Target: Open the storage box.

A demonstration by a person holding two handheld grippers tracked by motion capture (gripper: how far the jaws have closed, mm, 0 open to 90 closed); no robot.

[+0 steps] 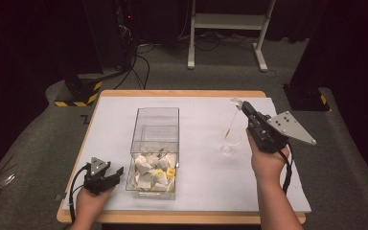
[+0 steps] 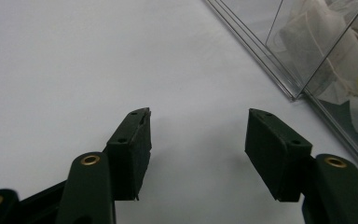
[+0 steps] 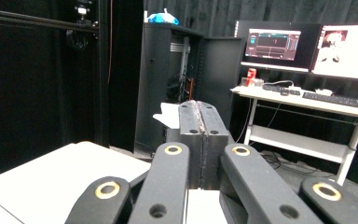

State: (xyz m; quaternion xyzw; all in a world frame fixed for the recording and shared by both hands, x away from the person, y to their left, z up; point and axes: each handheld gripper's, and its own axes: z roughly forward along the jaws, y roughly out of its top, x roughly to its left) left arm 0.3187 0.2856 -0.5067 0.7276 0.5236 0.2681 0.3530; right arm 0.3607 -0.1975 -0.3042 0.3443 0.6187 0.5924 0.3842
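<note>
Right gripper holds a tea bag by its tag, bag hanging over the glass; left gripper idle by the box.

Left gripper (image 1: 106, 173) rests on the near left of the white table (image 1: 196, 120), jaws partly apart with nothing between them, just left of the clear box (image 1: 154, 143) of tea bags (image 1: 151, 170). Farther right, the right gripper (image 1: 242, 106) is lifted, jaws pressed together on a white paper tag (image 3: 168, 116); its string (image 1: 231, 123) runs down to the tea bag (image 1: 227, 135), which hangs below and left of the jaws, above the small glass (image 1: 230, 142).
</note>
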